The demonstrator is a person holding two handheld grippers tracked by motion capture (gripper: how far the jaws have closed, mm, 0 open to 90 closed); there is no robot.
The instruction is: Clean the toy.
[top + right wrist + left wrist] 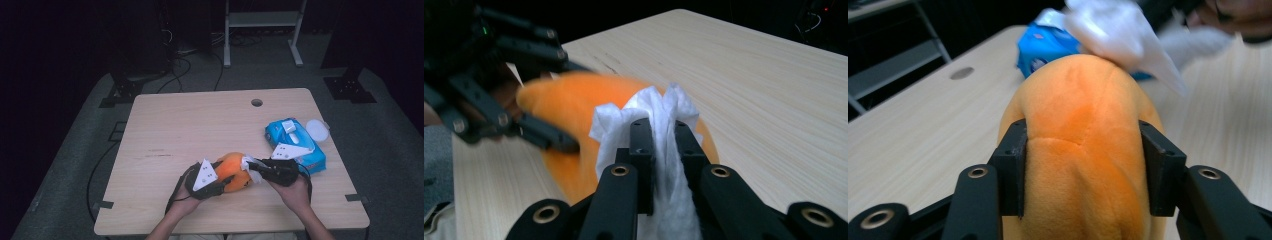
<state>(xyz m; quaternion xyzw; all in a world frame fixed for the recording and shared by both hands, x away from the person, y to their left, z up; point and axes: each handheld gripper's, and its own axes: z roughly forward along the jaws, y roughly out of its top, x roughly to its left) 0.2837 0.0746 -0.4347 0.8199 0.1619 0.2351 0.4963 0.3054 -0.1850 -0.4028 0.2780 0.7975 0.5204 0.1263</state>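
Left tongs [1083,165], nearest the lens, pinch a round orange plush toy [1083,150] by its sides, pads pressed into the fabric. Toy sits on the pale wooden table [200,125] at about 6 o'clock, near the front edge. Right tongs [663,145] are clamped on a crumpled white tissue [664,112], which lies against the toy's 3 o'clock side. Blue tissue pack [280,132] rests at 3 o'clock on the table, just beside the right tongs; a small white round lid [317,130] touches its far corner.
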